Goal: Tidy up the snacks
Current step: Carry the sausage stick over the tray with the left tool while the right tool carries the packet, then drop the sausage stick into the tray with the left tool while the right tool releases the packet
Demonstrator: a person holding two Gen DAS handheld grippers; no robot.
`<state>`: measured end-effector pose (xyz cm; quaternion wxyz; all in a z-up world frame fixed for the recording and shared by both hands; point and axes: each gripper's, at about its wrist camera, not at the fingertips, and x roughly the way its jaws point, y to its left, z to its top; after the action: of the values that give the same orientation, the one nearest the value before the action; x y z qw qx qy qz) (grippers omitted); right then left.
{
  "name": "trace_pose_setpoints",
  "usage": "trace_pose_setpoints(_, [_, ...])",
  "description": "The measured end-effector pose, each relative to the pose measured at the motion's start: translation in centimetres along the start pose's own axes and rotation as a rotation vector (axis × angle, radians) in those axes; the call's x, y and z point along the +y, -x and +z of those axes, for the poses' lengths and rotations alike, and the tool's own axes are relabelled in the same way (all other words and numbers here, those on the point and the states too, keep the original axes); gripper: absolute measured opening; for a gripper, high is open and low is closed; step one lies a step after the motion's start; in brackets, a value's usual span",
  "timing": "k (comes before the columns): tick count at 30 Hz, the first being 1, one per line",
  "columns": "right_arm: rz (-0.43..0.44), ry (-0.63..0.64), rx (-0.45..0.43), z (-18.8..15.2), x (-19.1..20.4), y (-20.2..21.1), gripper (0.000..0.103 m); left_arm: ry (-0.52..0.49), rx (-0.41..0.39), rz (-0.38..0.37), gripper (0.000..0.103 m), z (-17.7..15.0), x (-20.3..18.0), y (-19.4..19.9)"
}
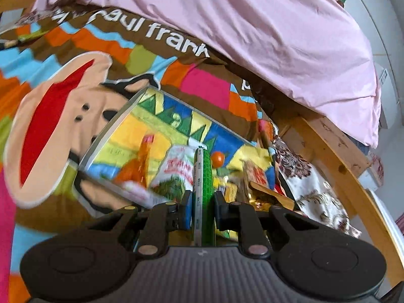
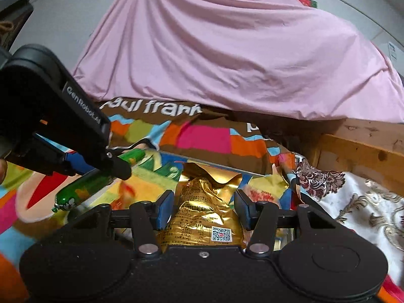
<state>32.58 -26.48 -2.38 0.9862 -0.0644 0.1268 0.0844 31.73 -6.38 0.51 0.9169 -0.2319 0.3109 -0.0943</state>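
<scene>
- Clamping a green sausage stick [image 2: 99, 179] between the closed pads of the left gripper [image 1: 203, 202], lifted clear above the colourful tray [image 1: 121, 126]; seen end-on in the left wrist view as a narrow green strip [image 1: 205, 184] with a printed seam.
- Holding a gold foil snack packet [image 2: 202, 214] between the fingers of the right gripper [image 2: 203, 210], pads standing partly apart and pressing against the packet's sides as far as can be told; QR code and nutrition print facing up.
- Carrying both snacks above the tray, neither yet set down; sorting looking, by judgement, mid-way at best.
- Leaving several items unsorted on the tray: an orange packet [image 1: 136, 166], a white packet with red lettering [image 1: 176, 171], a small orange ball-like sweet [image 1: 217, 158], a red-and-white wrapper [image 1: 257, 174]; motion blur smearing the details.
- Showing no clear groups or rows among the remaining snacks, and no separate container in either view.
- Resting the tray on a bright cartoon-monkey blanket [image 1: 63, 116] lettered "paul frank".
- Bunching a pink sheet [image 2: 227, 55] behind the blanket, filling most of the background.
- Draping a cream floral cloth [image 2: 353, 202] to the right, beside a wooden bed frame [image 1: 335, 156].
- Closing off the scene with a pale wall [image 2: 63, 5] behind.
</scene>
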Motion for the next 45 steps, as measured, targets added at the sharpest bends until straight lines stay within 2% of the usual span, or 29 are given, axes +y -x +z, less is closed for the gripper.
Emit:
trace_pose_setpoints(5, [0.028, -0.091, 0.022, -0.3, -1.2, -4.5, 0.054, -0.082, 0.003, 0.030, 0.019, 3.1, -0.4, -4.3])
trace_pose_setpoints(10, [0.060, -0.118, 0.055, -1.1, -1.1, -7.7, 0.055, -0.176, 0.014, 0.034, 0.019, 5.7, -1.1, -8.3])
trace_pose_setpoints(21, [0.068, -0.083, 0.053, -1.8, -0.6, -10.5, 0.055, -0.190, 0.073, 0.143, 0.019, 5.5, 0.6, -14.6])
trace_pose_setpoints(30, [0.098, -0.117, 0.114, -2.4, -0.7, -11.9, 0.057, -0.201, 0.060, 0.181, 0.019, 4.8, 1.0, -16.0])
trace_pose_setpoints(38, [0.102, -0.122, 0.121, -2.5, -0.7, -12.1, 0.059, -0.210, 0.027, 0.197, 0.019, 4.2, 0.5, -16.5])
trace_pose_setpoints(45, [0.099, -0.125, 0.113, -2.4, -0.7, -12.0, 0.068, -0.183, -0.018, 0.182, 0.019, 4.3, 0.8, -16.3])
